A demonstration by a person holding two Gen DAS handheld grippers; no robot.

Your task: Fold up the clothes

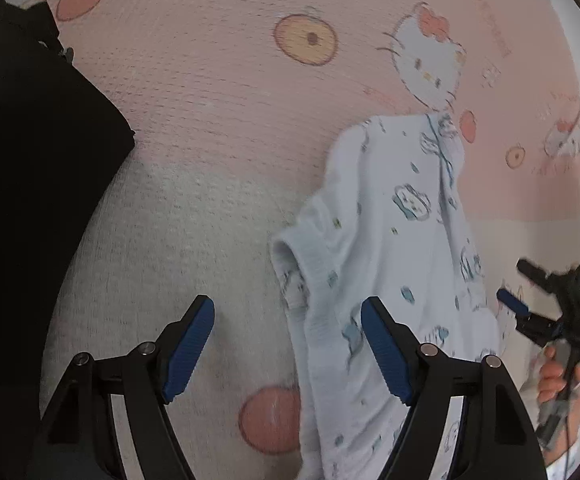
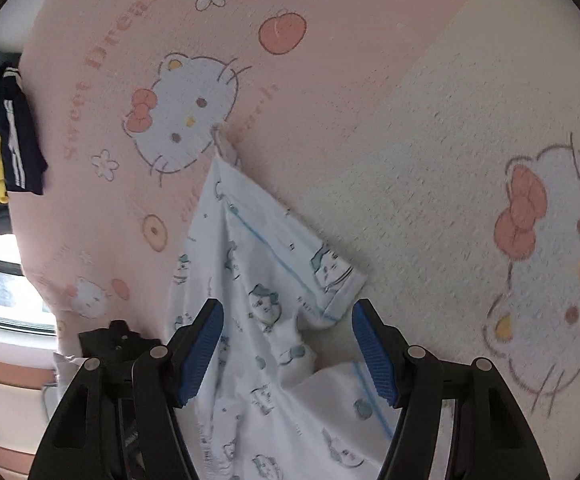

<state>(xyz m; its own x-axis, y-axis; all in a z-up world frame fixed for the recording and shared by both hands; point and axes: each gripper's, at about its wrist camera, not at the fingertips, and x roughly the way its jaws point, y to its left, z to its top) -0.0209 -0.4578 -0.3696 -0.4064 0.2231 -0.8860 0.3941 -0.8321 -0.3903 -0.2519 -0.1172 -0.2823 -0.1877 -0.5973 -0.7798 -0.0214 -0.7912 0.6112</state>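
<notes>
Two grippers, left and right, jaws spread wide, gripping nothing; white printed garment crumpled on pink cartoon sheet, bare sheet leftward; dark folded cloth at sheet edge, right view only

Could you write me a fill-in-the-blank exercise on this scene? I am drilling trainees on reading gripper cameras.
1. Both the left gripper and the right gripper have their jaws ____.
2. The white printed garment lies on a blanket printed with cartoon ____.
3. The pads on the fingers are coloured ____.
4. The folded dark garment at the blanket's edge has white ____.

Missing words: open; cats; blue; stripes
</notes>
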